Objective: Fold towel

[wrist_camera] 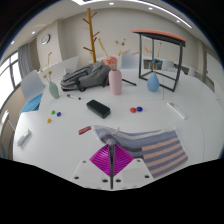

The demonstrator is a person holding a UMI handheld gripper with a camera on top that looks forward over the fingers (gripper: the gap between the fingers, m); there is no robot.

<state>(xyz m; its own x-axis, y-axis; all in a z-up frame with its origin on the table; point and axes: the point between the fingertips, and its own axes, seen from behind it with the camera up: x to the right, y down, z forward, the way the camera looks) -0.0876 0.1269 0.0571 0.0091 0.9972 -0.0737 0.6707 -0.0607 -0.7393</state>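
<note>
A striped towel (150, 148) in grey, white and brown lies on the white table (60, 150), just ahead of my fingers and spreading to the right. My gripper (111, 150) has its magenta pads (101, 158) pressed together with a pinch of the towel's near left corner caught between them. The towel's held corner bunches up at the fingertips; the rest looks rumpled and partly doubled over.
Beyond the towel lie a black box (97, 106), a pink vase (116, 82), a blue vase (153, 83), a grey bag (88, 75) and small coloured pieces (52, 119). A small table (160, 42) stands at the back right. A dark object (24, 138) lies at the left.
</note>
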